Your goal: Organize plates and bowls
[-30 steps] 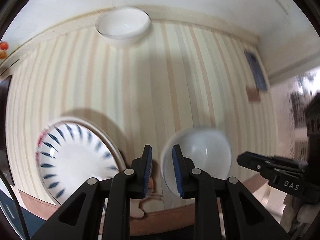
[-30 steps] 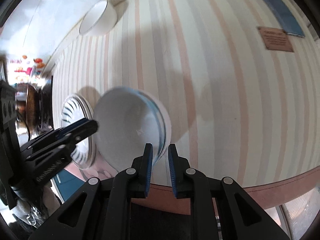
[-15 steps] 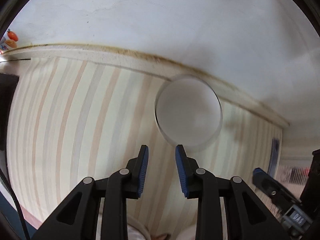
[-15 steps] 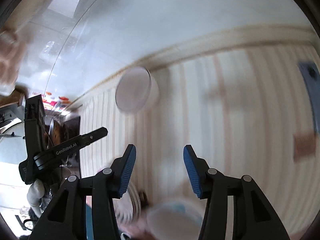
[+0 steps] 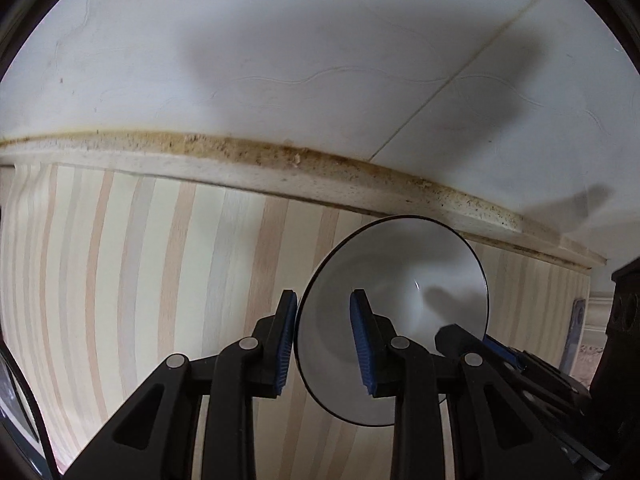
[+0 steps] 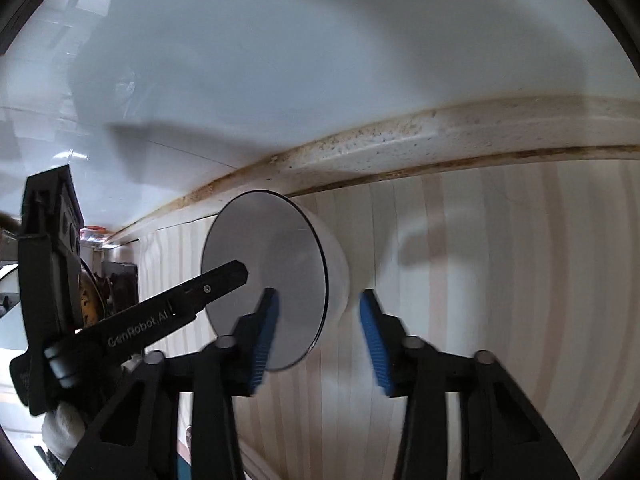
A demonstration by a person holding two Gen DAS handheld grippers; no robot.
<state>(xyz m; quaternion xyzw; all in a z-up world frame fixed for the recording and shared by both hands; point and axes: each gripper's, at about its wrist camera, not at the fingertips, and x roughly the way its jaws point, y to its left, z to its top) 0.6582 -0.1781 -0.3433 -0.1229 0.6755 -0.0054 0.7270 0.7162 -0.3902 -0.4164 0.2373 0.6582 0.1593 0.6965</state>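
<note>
**Black gripper frames, blue ribbed pads, one white glove**

The left gripper (image 5: 324, 344) is a matte black plastic frame: two angular linkage arms with triangular cut-outs, each pinned by round silver screws (image 5: 250, 343). Its fingers end in bright blue pads (image 5: 362, 344) with fine ribbing. The right gripper (image 6: 318, 338) has the same build, with black arms, silver pivot pins and blue ribbed pads (image 6: 371, 338). Seen from the right wrist camera, the left gripper's side carries white "GenRobot.AI" lettering (image 6: 138, 334) and a small screw. Below that lettering, a white knitted glove (image 6: 60, 434) covers the hand.
</note>
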